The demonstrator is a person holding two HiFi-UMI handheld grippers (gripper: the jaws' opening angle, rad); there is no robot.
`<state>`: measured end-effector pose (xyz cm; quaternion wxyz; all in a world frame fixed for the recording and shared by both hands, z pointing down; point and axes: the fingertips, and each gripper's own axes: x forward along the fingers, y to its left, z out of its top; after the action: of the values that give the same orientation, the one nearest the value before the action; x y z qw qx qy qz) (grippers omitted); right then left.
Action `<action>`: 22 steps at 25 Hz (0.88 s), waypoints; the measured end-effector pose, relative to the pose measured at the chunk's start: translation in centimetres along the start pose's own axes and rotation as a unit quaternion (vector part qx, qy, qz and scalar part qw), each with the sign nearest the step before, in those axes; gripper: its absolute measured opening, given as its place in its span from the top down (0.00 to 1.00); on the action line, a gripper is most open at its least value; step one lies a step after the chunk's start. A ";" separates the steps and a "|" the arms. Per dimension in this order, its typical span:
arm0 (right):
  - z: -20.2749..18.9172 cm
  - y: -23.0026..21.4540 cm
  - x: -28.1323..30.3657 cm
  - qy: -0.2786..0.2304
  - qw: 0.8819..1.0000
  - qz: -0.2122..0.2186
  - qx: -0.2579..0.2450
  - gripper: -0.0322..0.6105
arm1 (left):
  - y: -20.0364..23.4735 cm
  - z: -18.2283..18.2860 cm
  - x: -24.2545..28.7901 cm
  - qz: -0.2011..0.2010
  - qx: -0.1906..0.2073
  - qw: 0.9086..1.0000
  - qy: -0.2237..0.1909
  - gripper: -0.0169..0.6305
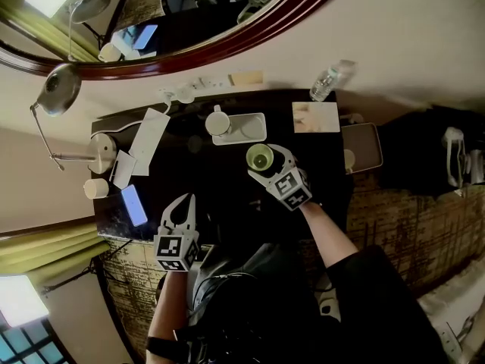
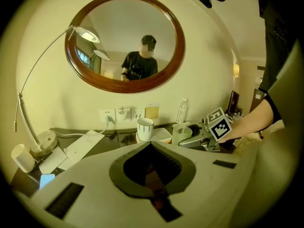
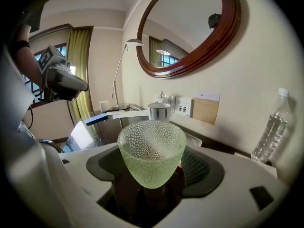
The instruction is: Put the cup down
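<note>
My right gripper (image 1: 265, 162) grasps the pale green dimpled glass cup (image 1: 260, 158) by its lower part, over the dark desktop (image 1: 220, 182) and just in front of the white rectangular tray (image 1: 241, 140). Bare desk lies to the cup's left. My left gripper (image 1: 180, 207) is clenched on nothing, near the desk's front edge, beside the blue phone (image 1: 134, 204).

Cup (image 3: 152, 151) base hidden; mirror (image 1: 170, 17) cut off above.
</note>
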<state>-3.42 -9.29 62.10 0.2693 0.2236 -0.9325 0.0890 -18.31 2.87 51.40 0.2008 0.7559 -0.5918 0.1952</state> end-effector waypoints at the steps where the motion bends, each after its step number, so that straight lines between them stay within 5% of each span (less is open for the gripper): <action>1: -0.5 0.3 -0.1 0.004 1.000 0.000 0.003 0.35 | 0.0 0.0 -0.1 0.000 0.000 1.000 0.000 0.97; 16: -5.0 1.5 0.3 0.034 0.999 -0.024 0.026 0.32 | 1.3 -1.2 -2.0 0.031 -0.015 0.999 -0.001 0.97; 22: -4.5 1.7 -0.3 0.039 0.999 -0.029 0.024 0.28 | 0.9 -0.8 -1.8 0.013 -0.013 1.000 -0.006 0.97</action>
<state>-1.92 -6.43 65.65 0.3020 0.2531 -0.9122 0.1124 -19.66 4.52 51.16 0.2046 0.7464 -0.6053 0.1860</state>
